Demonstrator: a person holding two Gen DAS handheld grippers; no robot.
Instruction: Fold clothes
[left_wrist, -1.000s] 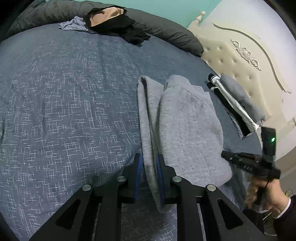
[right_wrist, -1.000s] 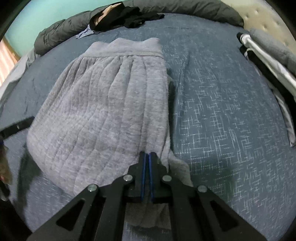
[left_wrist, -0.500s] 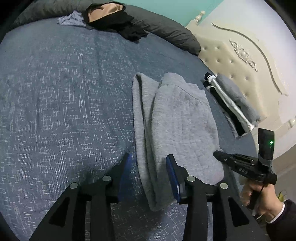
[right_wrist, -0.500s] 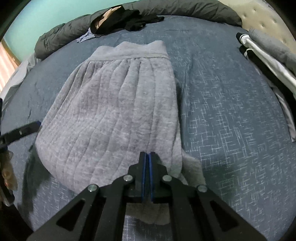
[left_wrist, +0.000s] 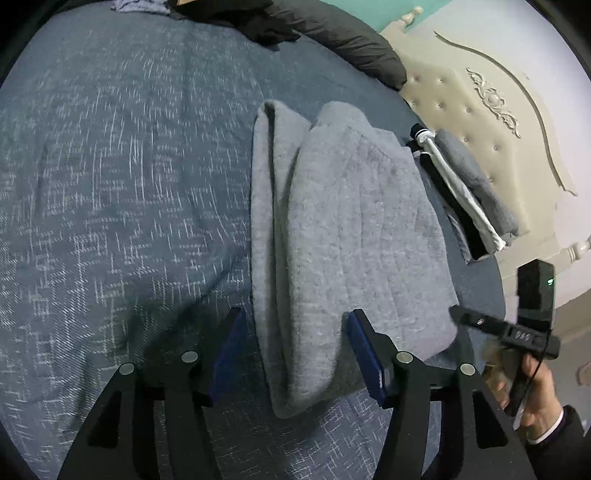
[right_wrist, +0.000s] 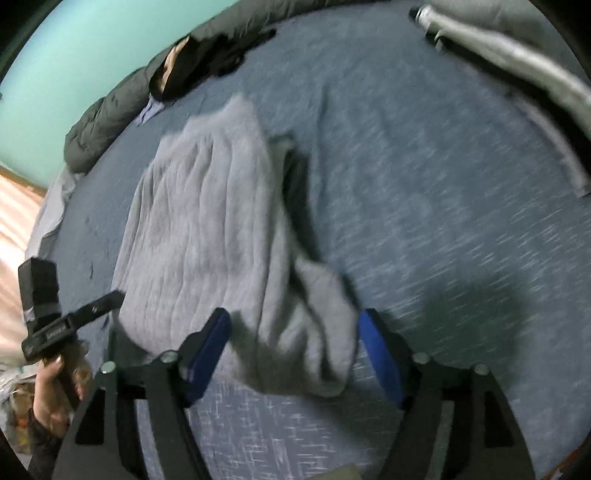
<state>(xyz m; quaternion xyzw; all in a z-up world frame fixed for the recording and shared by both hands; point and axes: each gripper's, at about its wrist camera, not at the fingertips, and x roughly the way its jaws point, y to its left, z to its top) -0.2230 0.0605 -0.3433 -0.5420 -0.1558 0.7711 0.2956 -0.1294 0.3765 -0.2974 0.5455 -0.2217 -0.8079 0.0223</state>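
On the bed (left_wrist: 110, 184), both grippers just opened, straddling grey garment (left_wrist: 351, 240).

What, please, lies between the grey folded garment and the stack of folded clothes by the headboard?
In the left wrist view, only a narrow strip of the blue bedspread separates the grey garment from the folded stack.

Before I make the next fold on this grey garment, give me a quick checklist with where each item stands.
1. Left claw let go: ok, jaws have just been opening, pads clear of the cloth.
2. Right claw let go: ok, just opened, cloth loose between the pads.
3. grey garment lying on the bedspread: ok.
4. Edges aligned: not ok, lower layer sticks out beside the top one.
5. folded stack clear of the garment: ok.
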